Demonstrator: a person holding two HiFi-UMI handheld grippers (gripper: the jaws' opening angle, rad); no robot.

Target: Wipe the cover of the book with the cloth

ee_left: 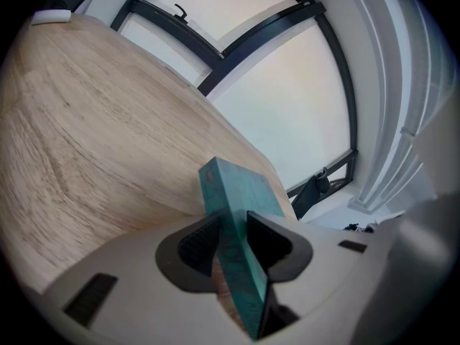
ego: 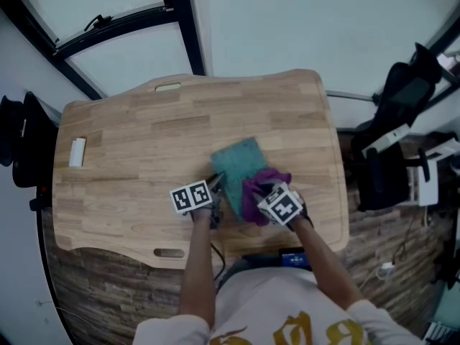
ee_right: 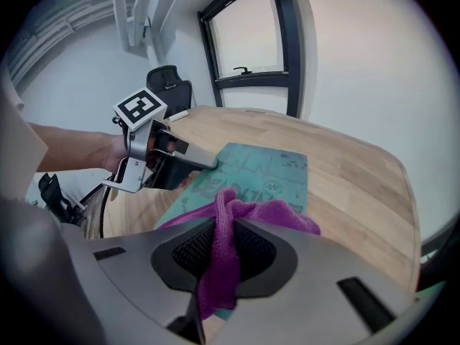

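Note:
A teal book (ego: 239, 165) lies flat on the wooden table (ego: 144, 164), right of centre. My left gripper (ego: 215, 196) is shut on the book's near left edge; in the left gripper view the book (ee_left: 233, 214) stands edge-on between the jaws of that gripper (ee_left: 233, 244). My right gripper (ego: 260, 192) is shut on a purple cloth (ego: 262, 184), which rests bunched on the book's near right part. From the right gripper view the cloth (ee_right: 248, 214) drapes out of that gripper (ee_right: 223, 246) onto the teal cover (ee_right: 269, 175), with the left gripper (ee_right: 205, 162) clamped beside it.
A small white object (ego: 77, 152) lies near the table's left edge. A dark chair with bags (ego: 402, 121) stands to the right of the table, another dark chair (ego: 21, 142) at the left. The table's near edge has a handle slot (ego: 169, 252).

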